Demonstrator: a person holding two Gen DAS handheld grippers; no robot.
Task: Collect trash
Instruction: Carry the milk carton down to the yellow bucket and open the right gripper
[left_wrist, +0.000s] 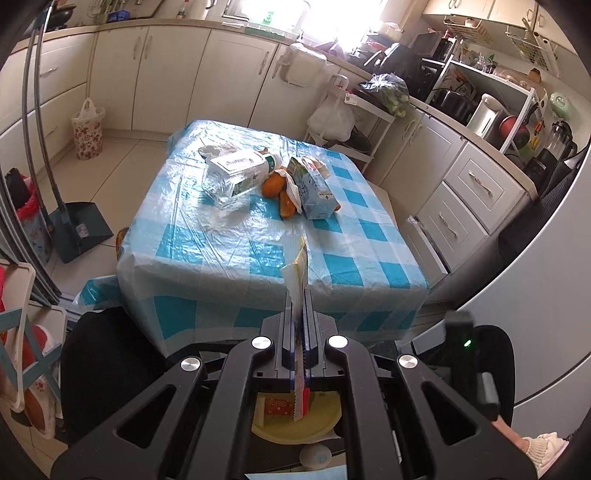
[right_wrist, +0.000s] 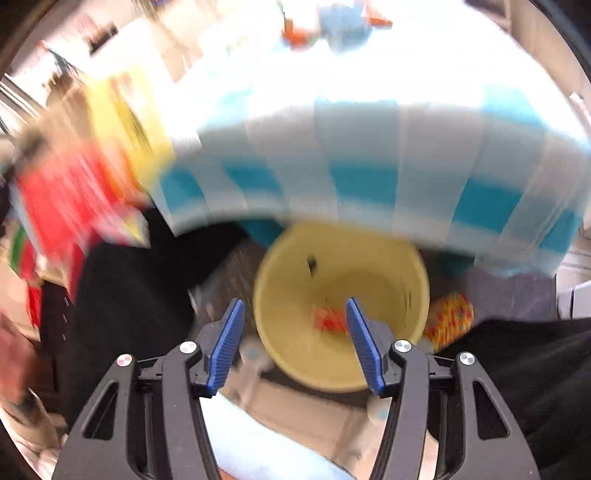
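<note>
My left gripper (left_wrist: 298, 291) is shut on a flat snack wrapper (left_wrist: 297, 269), held edge-on over the near edge of the table (left_wrist: 207, 258). Below it I see a yellow bin (left_wrist: 295, 430) with a red wrapper inside. On the table lie a clear plastic bottle (left_wrist: 236, 173), orange peels (left_wrist: 280, 192) and a light blue carton (left_wrist: 314, 190). My right gripper (right_wrist: 295, 310) is open and empty above the yellow bin (right_wrist: 280, 288), which holds a red wrapper (right_wrist: 328, 319). The right wrist view is blurred by motion.
A dustpan and broom (left_wrist: 79, 229) stand left of the table. A floral bin (left_wrist: 88, 133) sits by the far cabinets. Drawers (left_wrist: 458, 210) and a white fridge (left_wrist: 546, 295) are to the right. A black chair (left_wrist: 107, 354) is near the bin.
</note>
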